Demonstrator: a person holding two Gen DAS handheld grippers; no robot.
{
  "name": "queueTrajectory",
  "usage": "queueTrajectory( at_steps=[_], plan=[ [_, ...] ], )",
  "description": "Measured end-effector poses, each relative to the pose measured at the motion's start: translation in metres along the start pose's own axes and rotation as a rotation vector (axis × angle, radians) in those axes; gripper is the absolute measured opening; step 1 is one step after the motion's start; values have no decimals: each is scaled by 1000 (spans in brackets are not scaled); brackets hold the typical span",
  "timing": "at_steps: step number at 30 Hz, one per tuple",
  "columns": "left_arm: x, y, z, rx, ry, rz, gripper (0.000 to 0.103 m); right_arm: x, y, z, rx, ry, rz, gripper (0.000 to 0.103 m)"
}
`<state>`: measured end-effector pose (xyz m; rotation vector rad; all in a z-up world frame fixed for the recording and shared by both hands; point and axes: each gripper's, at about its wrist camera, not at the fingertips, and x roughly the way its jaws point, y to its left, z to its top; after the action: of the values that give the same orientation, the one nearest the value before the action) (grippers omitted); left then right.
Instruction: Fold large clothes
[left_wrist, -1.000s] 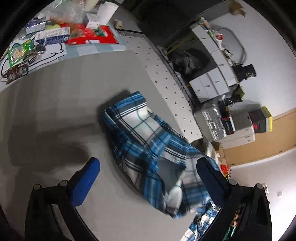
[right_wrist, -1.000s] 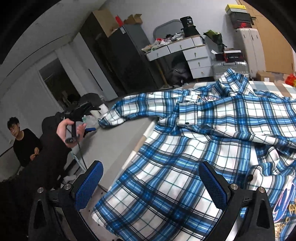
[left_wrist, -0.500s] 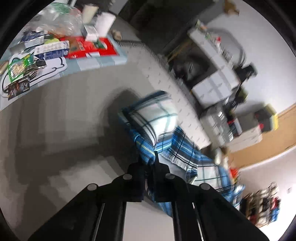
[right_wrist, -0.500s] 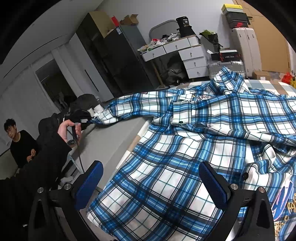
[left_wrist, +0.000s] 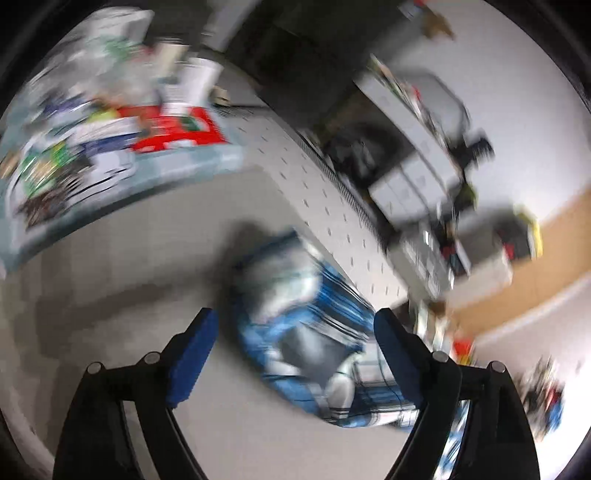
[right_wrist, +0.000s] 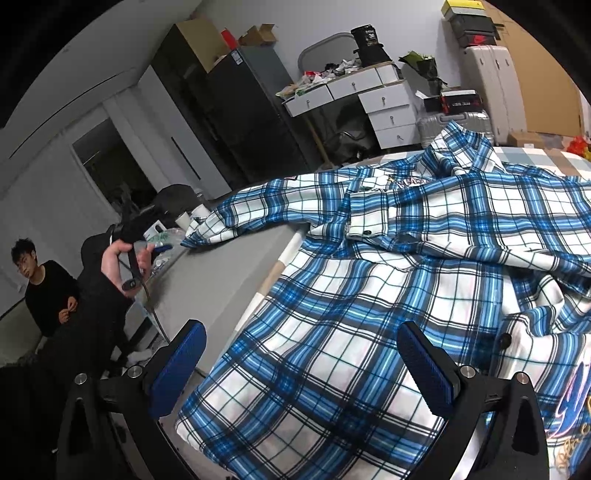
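A large blue, white and black plaid shirt (right_wrist: 388, 266) lies spread on the grey table (right_wrist: 221, 280), one sleeve (right_wrist: 240, 221) stretched out to the left. In the blurred left wrist view the sleeve end (left_wrist: 295, 314) lies flat on the table just ahead of my left gripper (left_wrist: 295, 339), which is open and empty. My right gripper (right_wrist: 299, 354) is open and empty, hovering over the shirt's lower hem. The left gripper also shows in the right wrist view (right_wrist: 162, 247), held in a hand just left of the sleeve cuff.
Packets, boxes and a red item (left_wrist: 173, 125) clutter the table's far end. A white drawer unit (right_wrist: 369, 99), dark cabinets (right_wrist: 229, 110), suitcases (right_wrist: 487, 81) and a seated person (right_wrist: 44, 280) stand around the table.
My left gripper was shut on the sleeve half a second ago; it has opened, let the sleeve go and pulled back. The sleeve now lies stretched out. My right gripper stayed nearly still.
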<state>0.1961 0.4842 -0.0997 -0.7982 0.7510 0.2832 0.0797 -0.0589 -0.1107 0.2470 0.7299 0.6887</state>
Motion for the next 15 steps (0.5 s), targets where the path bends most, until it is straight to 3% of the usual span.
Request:
queueTrajectory(
  at_steps=[4, 6, 9, 11, 13, 14, 15],
  plan=[
    [43, -40, 5, 96, 144, 80, 83, -2, -3, -3, 6, 1, -15, 103],
    [61, -60, 1, 191, 199, 156, 83, -3, -4, -5, 7, 1, -21, 103],
    [76, -76, -4, 299, 217, 276, 83, -4, -7, -6, 9, -1, -29, 103],
    [87, -73, -3, 310, 233, 352, 82, -4, -11, -6, 17, -3, -35, 103],
    [92, -66, 0, 313, 237, 382, 68, -4, -15, -6, 33, -4, -28, 103],
    [94, -66, 0, 336, 238, 388, 47, -3, -16, -7, 39, -4, -26, 103],
    [95, -66, 0, 360, 240, 405, 16, -3, -17, -7, 43, -3, -26, 103]
  ],
)
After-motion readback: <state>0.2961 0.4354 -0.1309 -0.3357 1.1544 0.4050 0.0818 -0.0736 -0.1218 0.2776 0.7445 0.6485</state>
